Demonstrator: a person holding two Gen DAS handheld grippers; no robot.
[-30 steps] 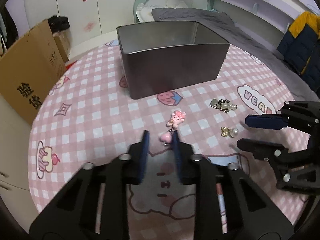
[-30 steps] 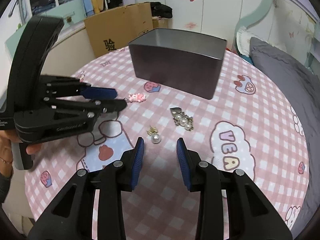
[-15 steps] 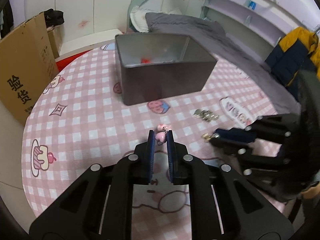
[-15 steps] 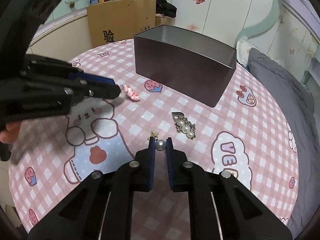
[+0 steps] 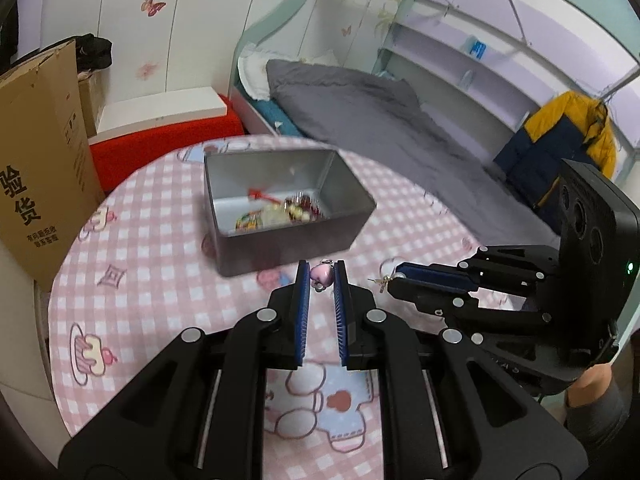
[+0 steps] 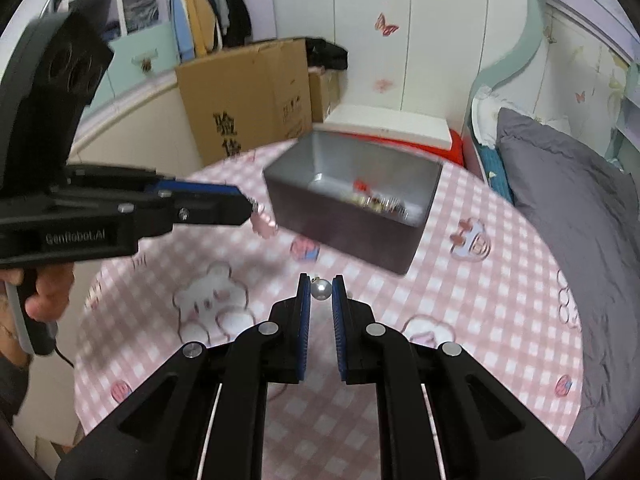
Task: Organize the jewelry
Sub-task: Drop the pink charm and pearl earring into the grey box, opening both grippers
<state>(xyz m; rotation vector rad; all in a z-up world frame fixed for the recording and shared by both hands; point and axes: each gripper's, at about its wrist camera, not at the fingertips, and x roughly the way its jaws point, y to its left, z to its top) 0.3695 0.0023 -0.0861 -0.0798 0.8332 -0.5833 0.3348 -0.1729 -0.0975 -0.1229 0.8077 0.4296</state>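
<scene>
My left gripper [image 5: 321, 276] is shut on a pink heart charm [image 5: 321, 274] and holds it above the table, short of the grey metal tin [image 5: 280, 240]. The tin holds several jewelry pieces [image 5: 280, 212]. My right gripper [image 6: 321, 290] is shut on a pearl earring [image 6: 321, 289], lifted above the table. In the left wrist view the right gripper [image 5: 394, 280] is at the right with a small gold hook sticking out. In the right wrist view the left gripper [image 6: 250, 208] is at the left with the pink charm [image 6: 264, 224] dangling beside the tin [image 6: 360, 236].
The round table has a pink checked cloth [image 5: 152, 280]. A cardboard box [image 5: 40, 152] stands left of it. A grey bed [image 5: 380, 120] lies behind, and a yellow and navy jacket [image 5: 560, 148] hangs at the right.
Both grippers shut on their pieces and lifted them off the cloth. Both have risen and moved toward the tin, whose inside now shows.
</scene>
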